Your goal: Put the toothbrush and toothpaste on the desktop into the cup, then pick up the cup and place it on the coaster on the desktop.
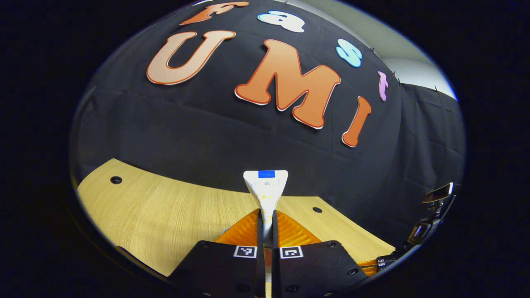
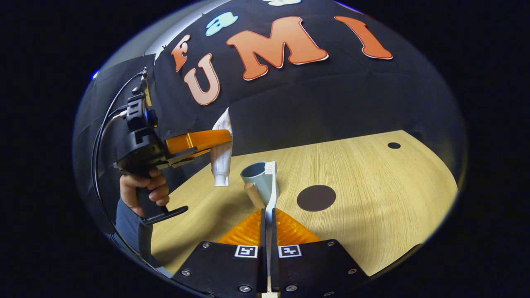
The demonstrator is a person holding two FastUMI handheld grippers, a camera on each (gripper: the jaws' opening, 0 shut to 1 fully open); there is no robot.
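Left gripper [image 1: 267,223], jaws pinched on the toothpaste [image 1: 266,188]: in the left gripper view the white tube runs straight out from between the two fingers, its flat crimped end fanning wide ahead of the tips, above the pale wood desktop [image 1: 165,215].

Right gripper [image 2: 267,221], jaws pressed together on the toothbrush [image 2: 271,186]: in the right gripper view the white handle leaves the fingers and rises dead ahead, bristle head uppermost. The brush head overlaps the rim of the grey-blue cup [image 2: 256,182], which stands on the desktop just beyond the tips; whether brush and cup touch cannot be told from this angle. A tan handle juts from the cup's near side.

Fwd and to the right of the right jaws lies the dark round coaster [image 2: 316,198], flat on the wood, near the cup but apart from it.

Up and to the left of those jaws, the left gripper, held by a hand [image 2: 143,188], carries the tube upright, cap end down, above the desktop and just left of the cup, w/ a clear gap btwn them.
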